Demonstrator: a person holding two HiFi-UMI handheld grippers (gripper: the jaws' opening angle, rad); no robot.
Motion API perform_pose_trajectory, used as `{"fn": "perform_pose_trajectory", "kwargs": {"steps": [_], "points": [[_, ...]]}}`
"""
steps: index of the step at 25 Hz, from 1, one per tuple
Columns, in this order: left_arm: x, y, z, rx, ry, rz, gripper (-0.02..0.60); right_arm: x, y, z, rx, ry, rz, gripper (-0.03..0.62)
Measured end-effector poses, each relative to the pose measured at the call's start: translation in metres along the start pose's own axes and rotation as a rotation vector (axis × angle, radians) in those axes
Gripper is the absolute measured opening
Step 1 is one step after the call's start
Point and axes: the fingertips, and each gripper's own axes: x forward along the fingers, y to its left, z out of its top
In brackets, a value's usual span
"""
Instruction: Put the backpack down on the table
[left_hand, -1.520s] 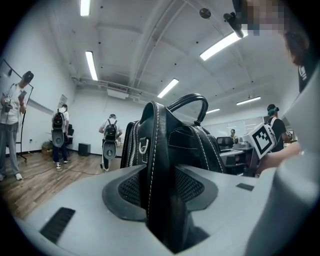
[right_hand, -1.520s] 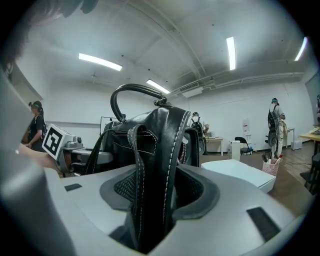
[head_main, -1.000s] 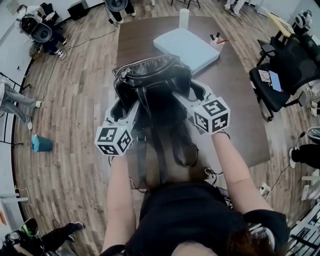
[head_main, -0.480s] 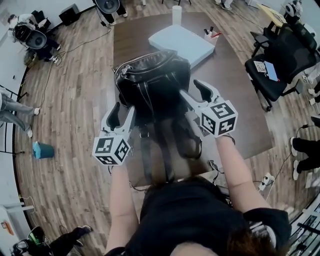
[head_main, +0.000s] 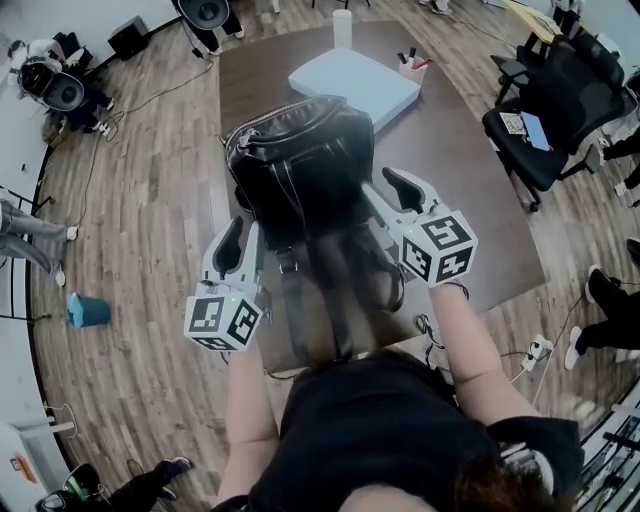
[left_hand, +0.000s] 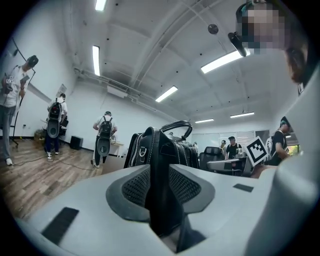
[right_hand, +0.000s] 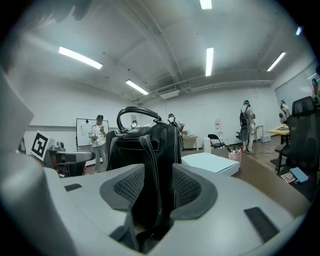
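The black leather backpack (head_main: 300, 160) stands upright on the dark brown table (head_main: 470, 200), its straps (head_main: 335, 290) trailing toward the near edge. My left gripper (head_main: 243, 228) is just behind its left side and my right gripper (head_main: 393, 185) is beside its right rear corner. The jaws of both are closing. In the left gripper view the backpack (left_hand: 167, 145) stands straight ahead, and its dark edge fills the narrow gap of the left gripper (left_hand: 159, 172). In the right gripper view a stitched edge of the backpack (right_hand: 145, 145) shows in the gap of the right gripper (right_hand: 159, 175). No pad clearly presses on it.
A flat white box (head_main: 355, 85) lies behind the backpack, with a pen cup (head_main: 410, 65) and a white cylinder (head_main: 342, 28) farther back. A black office chair (head_main: 545, 130) stands at the table's right. A blue bucket (head_main: 85, 312) sits on the floor at left. People stand around the room.
Both grippers have drawn back from the backpack's sides toward me, and their jaws have narrowed. The backpack stays standing on the table.
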Motion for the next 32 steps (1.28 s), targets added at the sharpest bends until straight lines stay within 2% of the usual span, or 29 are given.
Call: {"fn": "perform_pose_trajectory", "kwargs": {"steps": [5,11,16,32], "points": [[-0.007,-0.005,0.004,-0.005,0.012,0.015,0.097,-0.01,0.006,0.004,0.004,-0.025,-0.011,0.136],[-0.017,-0.001,0.012,-0.026,-0.029,0.059,0.057,-0.018,0.011,0.003,-0.019,-0.028,-0.013,0.096],[-0.023,0.004,0.013,-0.033,-0.025,0.083,0.052,-0.024,0.008,0.004,0.001,-0.047,-0.042,0.024],[-0.026,0.006,0.002,-0.032,0.043,0.116,0.044,-0.024,0.007,-0.003,0.033,-0.003,-0.069,0.017]]}}
